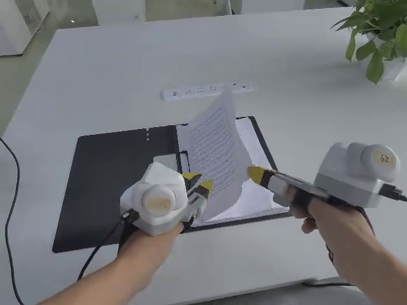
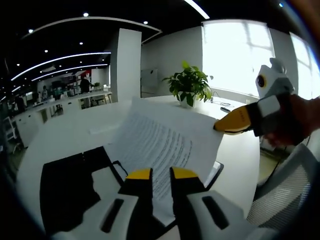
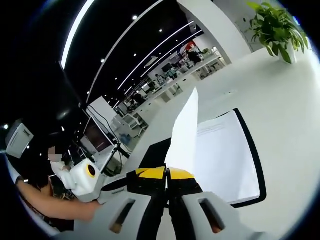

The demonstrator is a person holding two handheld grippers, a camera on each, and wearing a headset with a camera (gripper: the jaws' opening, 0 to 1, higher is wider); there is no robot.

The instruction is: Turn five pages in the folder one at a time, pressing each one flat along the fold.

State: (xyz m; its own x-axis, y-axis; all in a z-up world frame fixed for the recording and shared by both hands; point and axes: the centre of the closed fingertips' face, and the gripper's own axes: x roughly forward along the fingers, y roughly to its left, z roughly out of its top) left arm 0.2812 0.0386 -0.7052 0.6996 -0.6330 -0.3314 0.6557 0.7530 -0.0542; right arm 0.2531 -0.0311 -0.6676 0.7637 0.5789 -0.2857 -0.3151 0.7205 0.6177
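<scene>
Paper first: the lifted page (image 1: 216, 149) stands near upright over the fold of the black folder (image 1: 108, 178), which lies open on the white table (image 1: 114, 63). We'd carry it over to the left in a low arc w/ a light pinch, no tugging at the binding, then run a tip down the fold to press it flat. R side: the right gripper (image 3: 166, 174) is clamped on the page's free edge. L side: the left gripper (image 2: 161, 175) has its jaws a little apart, near the page's lower edge; whether it touches, we can't tell.
</scene>
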